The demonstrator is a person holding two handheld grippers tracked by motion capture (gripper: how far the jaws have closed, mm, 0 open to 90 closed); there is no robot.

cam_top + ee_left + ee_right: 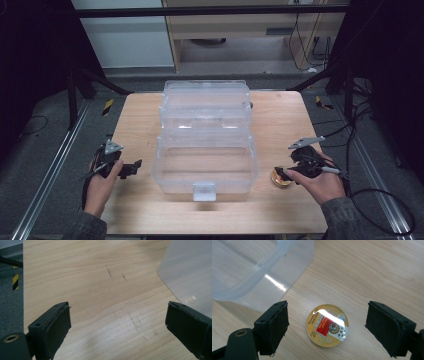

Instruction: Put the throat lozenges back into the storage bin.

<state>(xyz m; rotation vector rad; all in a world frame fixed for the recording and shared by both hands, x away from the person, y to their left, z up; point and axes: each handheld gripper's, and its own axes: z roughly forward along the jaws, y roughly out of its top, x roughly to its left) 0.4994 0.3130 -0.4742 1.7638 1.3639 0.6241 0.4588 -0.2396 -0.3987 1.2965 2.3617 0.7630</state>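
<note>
Sitting flat on the wooden table (140, 210), low and right of centre in the high view, is a small round gold tin (280, 177) with a red label on its lid. It lies just beside the right wall of the clear plastic box (205, 167), not touching it as far as I can tell. That box fills the middle of the frame, lid flipped open toward the top and a latch tab on the near wall.

The right gripper (285, 173) comes in from the lower right, held in the person's right hand (325, 182), and its tips are right over the tin. In the right gripper view the tin (327, 325) sits on the wood between the two black jaws, a bit closer to the left one, with clear gaps on both sides. So the jaws are spread wide and nothing's gripped. A corner of the box (257, 272) shows in the upper left there.

The left gripper (135, 167) is at the lower left of the high view, in the left hand (102, 185), pointing toward the box. Its own view shows jaws wide apart over bare wood, with the box wall (190, 272) at the upper right.
</note>
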